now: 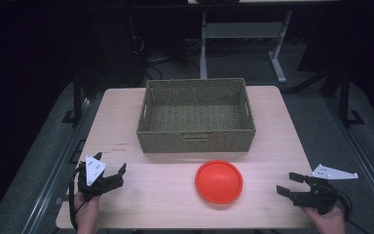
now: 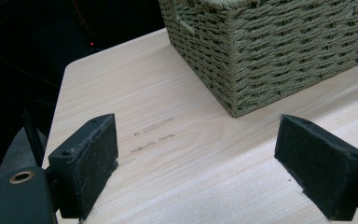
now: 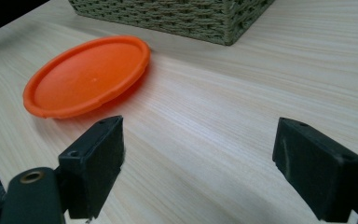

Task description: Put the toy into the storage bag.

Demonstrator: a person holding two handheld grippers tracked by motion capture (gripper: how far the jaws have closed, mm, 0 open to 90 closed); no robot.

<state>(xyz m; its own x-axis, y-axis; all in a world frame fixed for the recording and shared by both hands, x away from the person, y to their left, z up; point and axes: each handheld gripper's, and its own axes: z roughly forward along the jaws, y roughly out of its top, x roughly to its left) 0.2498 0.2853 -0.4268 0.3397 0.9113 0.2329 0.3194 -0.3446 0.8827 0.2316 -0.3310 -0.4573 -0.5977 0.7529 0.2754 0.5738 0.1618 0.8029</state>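
Wicker basket [image 1: 196,117] sits empty on the table [image 1: 126,126]; an orange plate [image 1: 219,181] lies just before it. Left gripper [image 1: 111,165] and right gripper [image 1: 288,184] both gape, holding nothing.

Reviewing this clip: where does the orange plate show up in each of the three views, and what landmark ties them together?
High view: the orange plate lies on the table just in front of the basket, slightly right of centre.
Left gripper view: the plate is not in this picture.
Right gripper view: the plate sits upper left, beyond the left jaw.
Shared landmark: the woven basket.
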